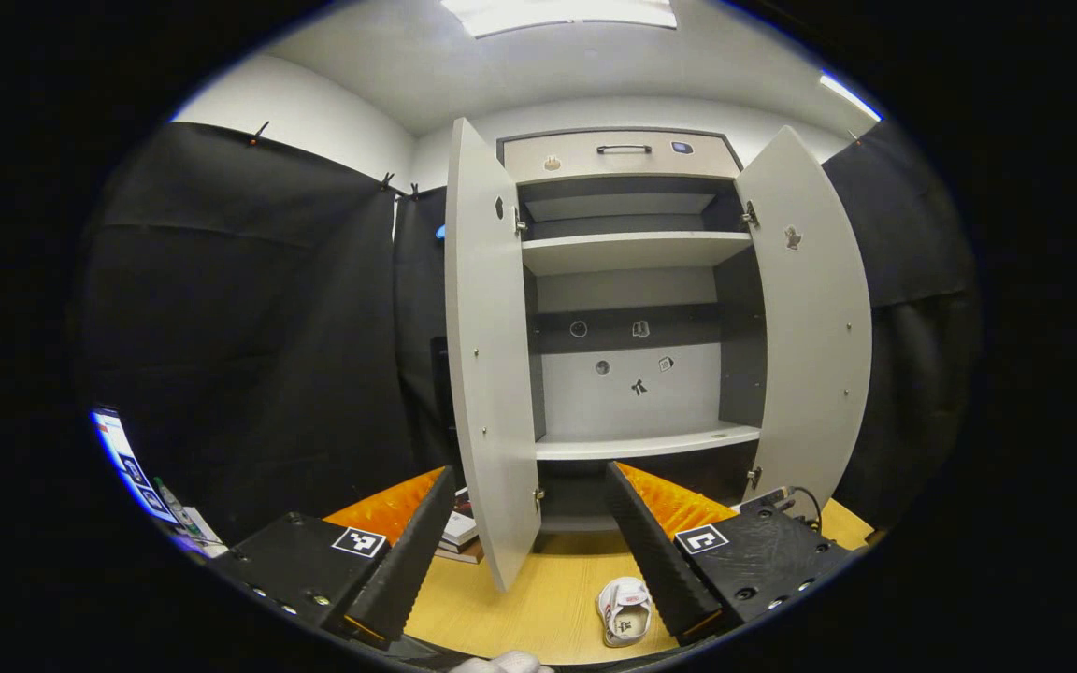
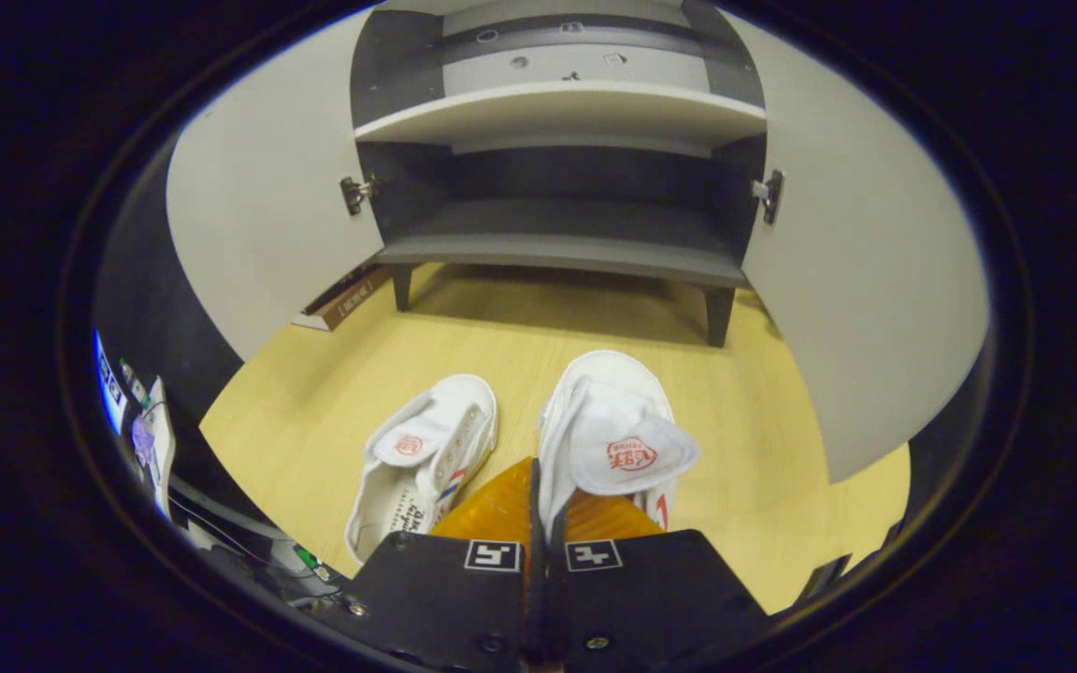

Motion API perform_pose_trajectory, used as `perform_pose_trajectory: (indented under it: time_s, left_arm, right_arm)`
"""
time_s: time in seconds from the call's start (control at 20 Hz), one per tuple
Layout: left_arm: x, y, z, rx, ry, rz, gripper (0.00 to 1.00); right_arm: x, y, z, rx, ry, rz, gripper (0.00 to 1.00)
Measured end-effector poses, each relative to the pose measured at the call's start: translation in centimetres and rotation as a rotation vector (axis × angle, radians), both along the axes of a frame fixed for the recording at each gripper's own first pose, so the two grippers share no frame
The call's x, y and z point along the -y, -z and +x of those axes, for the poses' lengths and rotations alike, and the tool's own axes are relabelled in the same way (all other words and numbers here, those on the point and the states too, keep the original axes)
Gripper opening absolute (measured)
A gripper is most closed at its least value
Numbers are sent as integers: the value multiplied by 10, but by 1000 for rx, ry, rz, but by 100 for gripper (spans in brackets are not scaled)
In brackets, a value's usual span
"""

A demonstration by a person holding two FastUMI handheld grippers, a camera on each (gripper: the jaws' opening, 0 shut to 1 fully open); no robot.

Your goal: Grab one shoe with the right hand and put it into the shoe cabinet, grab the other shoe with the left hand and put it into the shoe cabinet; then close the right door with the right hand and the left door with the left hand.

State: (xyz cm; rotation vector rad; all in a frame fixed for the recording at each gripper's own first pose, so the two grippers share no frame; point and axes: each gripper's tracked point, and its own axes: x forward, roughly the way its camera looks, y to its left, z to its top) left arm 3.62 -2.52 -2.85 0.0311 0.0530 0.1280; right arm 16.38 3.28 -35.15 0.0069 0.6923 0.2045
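Note:
Two white shoes lie side by side on the wooden floor in front of the shoe cabinet (image 2: 557, 248). In the right gripper view, my right gripper (image 2: 543, 481) is shut on the inner side wall of the right-hand shoe (image 2: 618, 430), which rests on the floor. The other shoe (image 2: 426, 449) lies loose just to its left. The left gripper (image 1: 529, 542) is held higher and stands open with nothing between its fingers, facing the cabinet (image 1: 632, 252). One shoe (image 1: 625, 609) shows below it beside the right finger. Both doors, left (image 1: 487, 374) and right (image 1: 810, 318), stand wide open.
Cabinet shelves (image 1: 646, 441) are bare. A stack of books (image 2: 344, 299) lies on the floor by the left door, also seen as books (image 1: 459, 535). A screen (image 1: 127, 463) and cables (image 2: 150, 439) sit at the far left. Black cloth walls flank the cabinet.

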Motion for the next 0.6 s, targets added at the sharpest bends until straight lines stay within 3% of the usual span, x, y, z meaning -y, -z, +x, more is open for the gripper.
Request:
perform_pose_trajectory:
  time_s: [0.05, 0.3, 0.6]
  left_arm:
    - [3, 0, -1, 4, 10, -6, 96]
    - [8, 5, -11, 12, 41, -19, 96]
    - [3, 16, -18, 7, 24, -53, 96]
  right_arm:
    - [-1, -24, 1, 36, -2, 7, 5]
    - [-10, -153, 17, 237, -8, 42, 4]
    - [-21, -301, 69, 500, -27, 31, 4]
